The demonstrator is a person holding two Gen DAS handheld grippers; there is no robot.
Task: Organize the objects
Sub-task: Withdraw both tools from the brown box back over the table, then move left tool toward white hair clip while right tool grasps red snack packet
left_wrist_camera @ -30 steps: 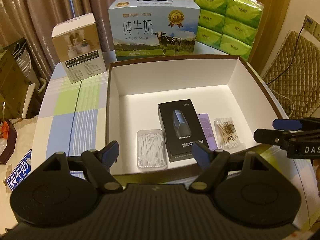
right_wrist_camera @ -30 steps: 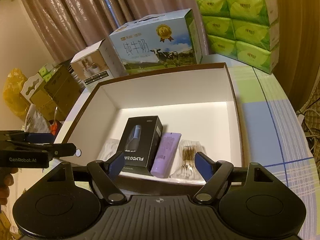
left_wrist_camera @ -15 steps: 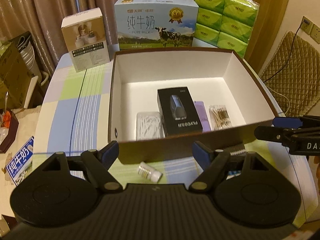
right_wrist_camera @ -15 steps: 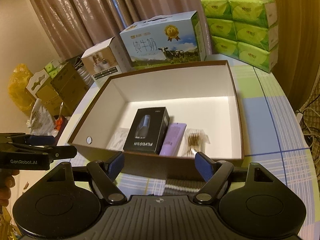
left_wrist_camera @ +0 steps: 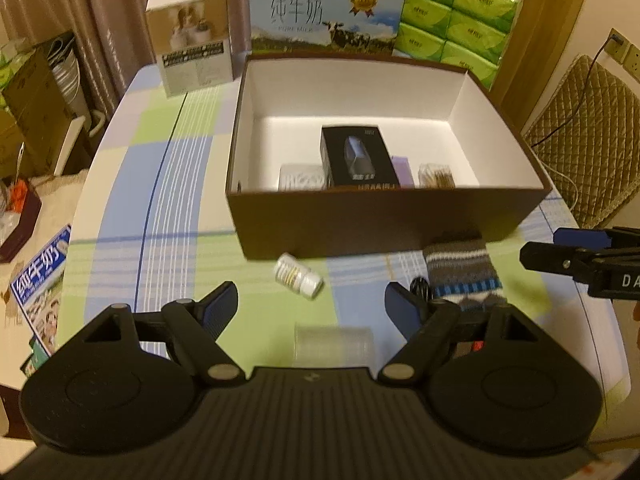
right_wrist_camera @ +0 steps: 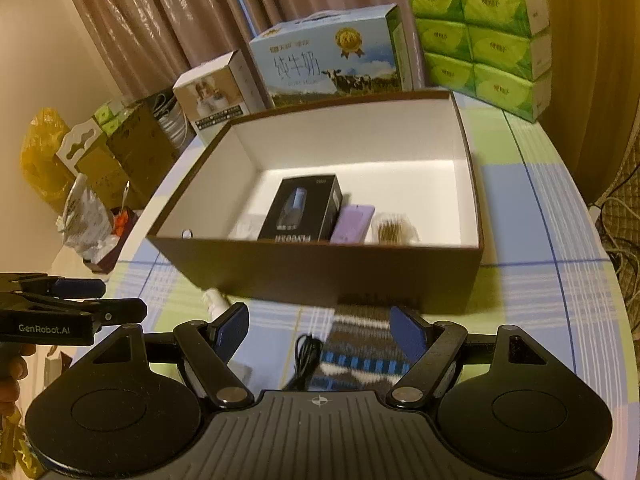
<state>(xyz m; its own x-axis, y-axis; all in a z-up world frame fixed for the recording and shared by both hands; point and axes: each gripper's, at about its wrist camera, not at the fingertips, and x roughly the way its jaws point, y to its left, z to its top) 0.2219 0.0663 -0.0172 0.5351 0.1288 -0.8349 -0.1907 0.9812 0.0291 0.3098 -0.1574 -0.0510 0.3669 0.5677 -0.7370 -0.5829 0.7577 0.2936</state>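
A brown box (left_wrist_camera: 384, 228) with a white inside holds a black carton (left_wrist_camera: 358, 158), a purple tube (left_wrist_camera: 402, 170), a pack of cotton swabs (left_wrist_camera: 436, 176) and a clear pack of floss picks (left_wrist_camera: 302, 178). In front of it on the checked cloth lie a small white bottle (left_wrist_camera: 298, 276), a striped knitted piece (left_wrist_camera: 462, 268), a black cable (left_wrist_camera: 420, 286) and a clear plastic cup (left_wrist_camera: 334, 346). My left gripper (left_wrist_camera: 312, 304) is open over the bottle and cup, holding nothing. My right gripper (right_wrist_camera: 320, 324) is open above the knitted piece (right_wrist_camera: 360, 344) and cable (right_wrist_camera: 306, 356).
A blue milk carton (left_wrist_camera: 324, 12), a white product box (left_wrist_camera: 192, 36) and stacked green tissue packs (left_wrist_camera: 456, 12) stand behind the brown box. A quilted chair (left_wrist_camera: 584, 140) is to the right. Cartons and bags (right_wrist_camera: 100, 160) crowd the floor on the left.
Both grippers have drawn back from over the box toward the near side of the table. The bottle, knitted piece, cable and cup have come into view in front of the box.
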